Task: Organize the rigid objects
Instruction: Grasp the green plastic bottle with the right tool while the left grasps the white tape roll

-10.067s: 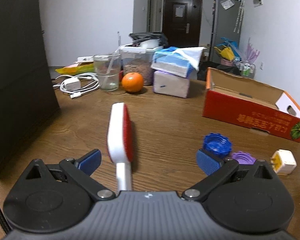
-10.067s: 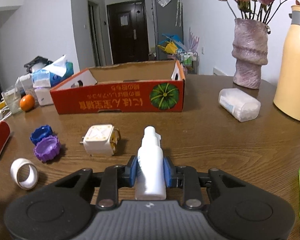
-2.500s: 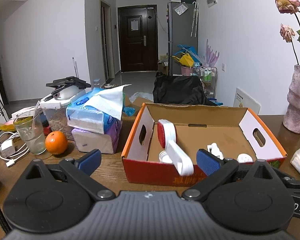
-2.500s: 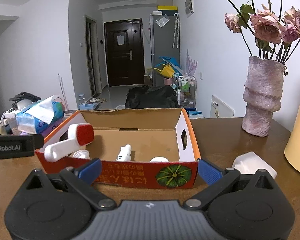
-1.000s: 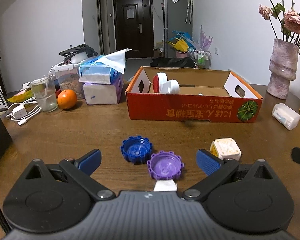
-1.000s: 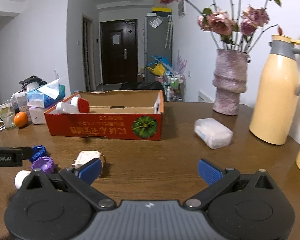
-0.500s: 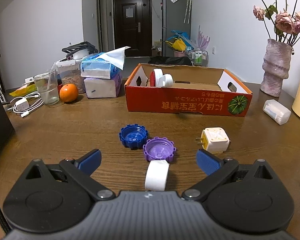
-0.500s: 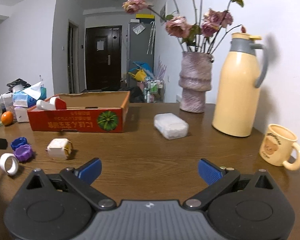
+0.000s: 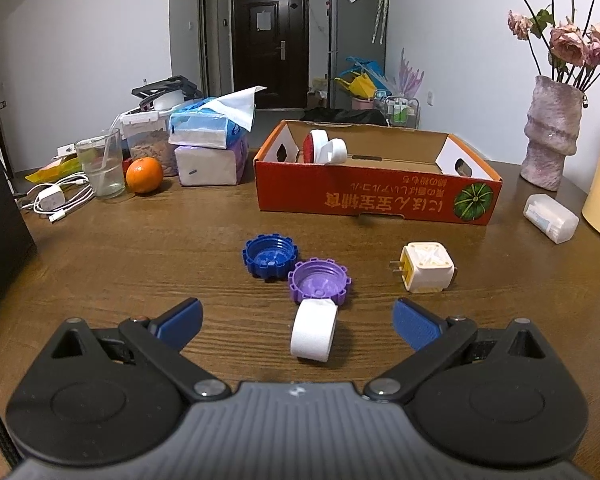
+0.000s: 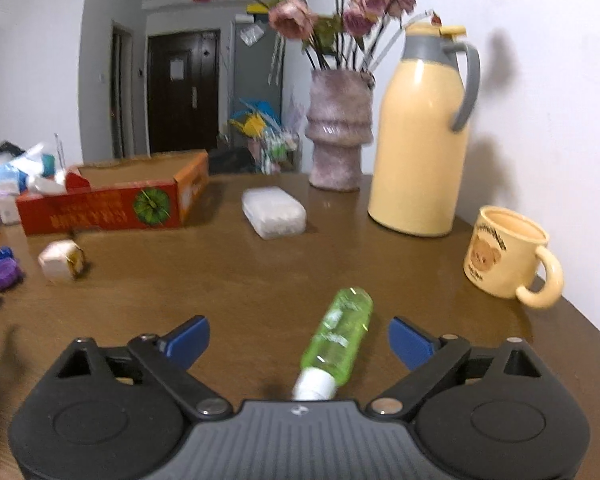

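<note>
Since half a second ago both my grippers have dropped in | left gripper (image 9: 296, 320) gapes around white ring (image 9: 314, 331) | right gripper (image 10: 298, 339) gapes around green bottle (image 10: 340, 338) near me | risk: either rolls if nudged off-centre

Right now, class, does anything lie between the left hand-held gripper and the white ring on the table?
Nothing visible does. The white ring lies between the open fingers of the left hand-held gripper, with bare table before it. The purple cap sits just beyond it.
</note>
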`<state>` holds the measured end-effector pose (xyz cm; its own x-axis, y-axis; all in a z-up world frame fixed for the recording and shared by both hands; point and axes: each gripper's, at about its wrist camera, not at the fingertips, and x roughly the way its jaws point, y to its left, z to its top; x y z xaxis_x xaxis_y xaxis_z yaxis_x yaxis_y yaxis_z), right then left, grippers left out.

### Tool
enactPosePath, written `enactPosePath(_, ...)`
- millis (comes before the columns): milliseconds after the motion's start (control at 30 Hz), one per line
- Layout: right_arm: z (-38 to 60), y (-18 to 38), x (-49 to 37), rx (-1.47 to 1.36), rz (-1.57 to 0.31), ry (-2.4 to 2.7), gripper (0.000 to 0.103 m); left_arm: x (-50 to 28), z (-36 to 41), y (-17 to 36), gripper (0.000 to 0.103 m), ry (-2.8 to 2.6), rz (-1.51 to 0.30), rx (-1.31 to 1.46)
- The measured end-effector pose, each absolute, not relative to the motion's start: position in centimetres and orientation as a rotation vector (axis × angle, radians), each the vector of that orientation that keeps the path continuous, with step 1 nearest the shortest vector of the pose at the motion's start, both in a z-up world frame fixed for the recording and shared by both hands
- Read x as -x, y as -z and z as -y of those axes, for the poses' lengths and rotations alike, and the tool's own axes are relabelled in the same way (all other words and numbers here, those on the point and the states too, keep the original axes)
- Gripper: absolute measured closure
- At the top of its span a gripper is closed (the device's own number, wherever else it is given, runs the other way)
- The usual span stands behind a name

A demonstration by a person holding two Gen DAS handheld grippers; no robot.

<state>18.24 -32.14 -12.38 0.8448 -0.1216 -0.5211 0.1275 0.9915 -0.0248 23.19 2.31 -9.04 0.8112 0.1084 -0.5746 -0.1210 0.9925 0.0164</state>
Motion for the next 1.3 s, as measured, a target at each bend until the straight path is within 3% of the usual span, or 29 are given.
enactPosePath(67,32.8,13.1,-18.9,-0.02,-0.584,0.143,0.023,-23.2,-2.3,9.1,0.0,-0.127,-0.615,0.02)
enactPosePath(200,34.0,14.2,-20.1,-0.05,-0.632,0.154,0.036,-23.3,-2.2,9.4,0.0,-0.139,-0.622,0.024)
enactPosePath(333,34.8,15.1,-21.6,-0.077,-0.687,0.148,0.06,-23.6,-2.2,9.7,0.0,-0.15,-0.632,0.026)
enactPosePath(533,35.4,15.4,-22.1,-0.087,-0.684,0.143,0.073,-23.8,-2.2,10.2,0.0,-0.168,-0.645,0.024)
enactPosePath(1033,34.2,14.1,-21.3,-0.165,-0.511,0.05,0.073,-26.2,-1.7,12.1,0.001,-0.211,-0.674,-0.016)
enactPosePath(1133,33.7,14.1,-21.5,-0.154,-0.51,0.041,0.073,-26.8,-1.6,12.5,0.005,-0.216,-0.68,-0.026)
enactPosePath(1300,33.4,14.5,-21.7,-0.149,-0.527,0.041,0.073,-27.5,-1.8,12.9,0.028,-0.197,-0.692,-0.018)
